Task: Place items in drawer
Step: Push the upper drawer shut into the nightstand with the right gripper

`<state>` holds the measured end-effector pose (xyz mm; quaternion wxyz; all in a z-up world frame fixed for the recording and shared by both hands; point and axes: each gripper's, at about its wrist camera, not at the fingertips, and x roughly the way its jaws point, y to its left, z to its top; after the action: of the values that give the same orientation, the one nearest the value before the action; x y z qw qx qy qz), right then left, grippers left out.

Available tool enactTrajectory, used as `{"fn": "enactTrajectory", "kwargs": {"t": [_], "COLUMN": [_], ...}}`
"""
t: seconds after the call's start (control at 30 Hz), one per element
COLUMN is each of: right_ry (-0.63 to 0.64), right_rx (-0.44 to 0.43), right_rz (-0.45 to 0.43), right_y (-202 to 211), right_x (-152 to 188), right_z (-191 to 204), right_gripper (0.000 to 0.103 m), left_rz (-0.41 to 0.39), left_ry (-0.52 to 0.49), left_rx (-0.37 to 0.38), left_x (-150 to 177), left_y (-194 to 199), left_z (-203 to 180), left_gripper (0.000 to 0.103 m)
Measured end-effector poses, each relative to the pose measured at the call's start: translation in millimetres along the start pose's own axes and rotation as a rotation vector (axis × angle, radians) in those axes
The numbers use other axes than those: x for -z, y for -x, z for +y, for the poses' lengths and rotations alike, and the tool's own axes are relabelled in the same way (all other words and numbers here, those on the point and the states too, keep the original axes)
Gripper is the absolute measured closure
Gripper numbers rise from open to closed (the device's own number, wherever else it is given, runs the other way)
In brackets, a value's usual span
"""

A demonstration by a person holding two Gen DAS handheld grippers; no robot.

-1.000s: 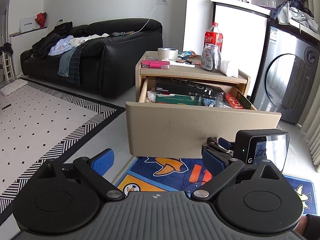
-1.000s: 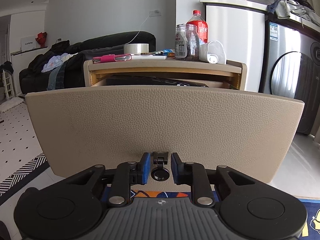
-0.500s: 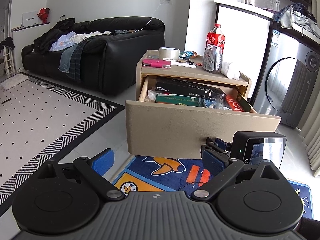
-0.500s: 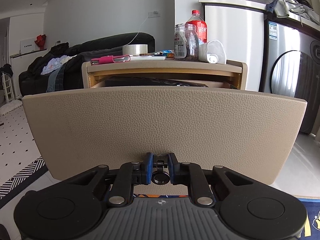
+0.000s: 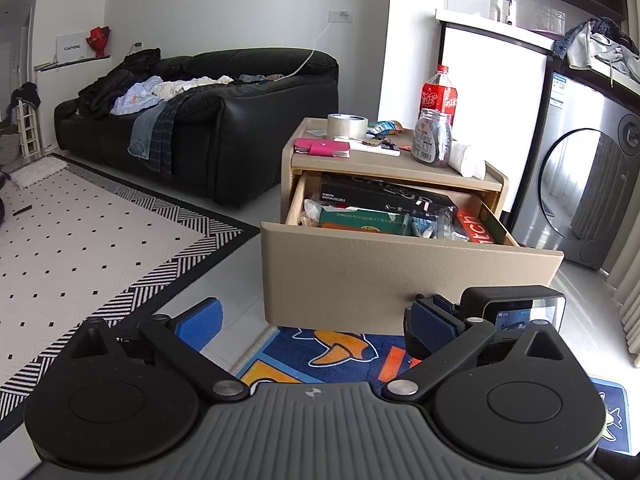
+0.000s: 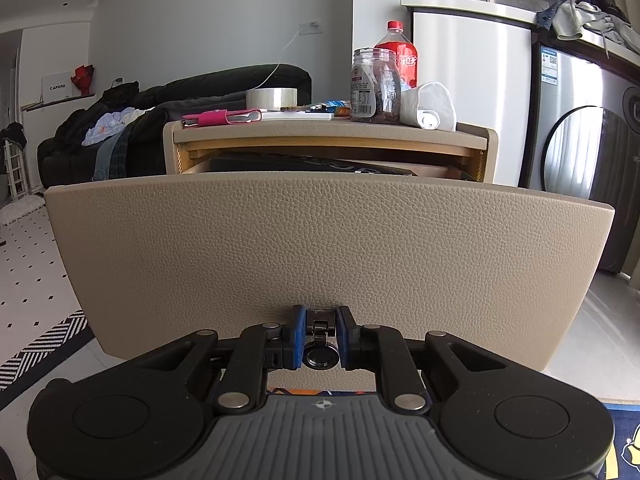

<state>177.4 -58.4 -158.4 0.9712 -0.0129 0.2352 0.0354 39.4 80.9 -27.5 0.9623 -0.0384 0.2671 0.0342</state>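
The drawer [image 5: 408, 276] stood pulled well out of the beige nightstand [image 5: 394, 168], its leather-textured front facing both cameras. The right hand-held gripper [image 6: 319, 338] was narrowed onto the small dark metal pull [image 6: 319, 354] at the bottom edge of the drawer front, blue pads [image 6: 295, 340] pressing its sides. That pull looked like the only sound hold; it is small, hard and probably slick, so the grip has to sit square. The drawer, already packed with boxes [image 5: 386, 200], likely slides heavily but stiffly. The left hand-held gripper [image 5: 316, 320] hung wide and empty below the drawer front. On top of the nightstand, a tape roll [image 5: 347, 126], pink case [image 5: 322, 147] and glass jar [image 5: 434, 136] waited, the jar being the fragile one.
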Motion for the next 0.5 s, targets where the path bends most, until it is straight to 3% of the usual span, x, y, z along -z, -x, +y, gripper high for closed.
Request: {"fn": "enactTrajectory", "kwargs": {"t": [0.17,0.5], "right_ry": [0.002,0.002], "right_rx": [0.000,-0.001], "right_rz": [0.000,0.003], "right_y": [-4.8,-16.9], "right_x": [-2.1,-8.9], "right_z": [0.0,-1.0], "right_gripper": [0.085,0.085], "left_rz": [-0.018,0.002], "left_ry": [-0.045,-0.022], "left_rx": [-0.005,0.019], "left_x": [-1.9,-2.4], "left_y": [2.7,2.6], "left_z": [-5.5,-5.3], "left_gripper": [0.000,0.000]}}
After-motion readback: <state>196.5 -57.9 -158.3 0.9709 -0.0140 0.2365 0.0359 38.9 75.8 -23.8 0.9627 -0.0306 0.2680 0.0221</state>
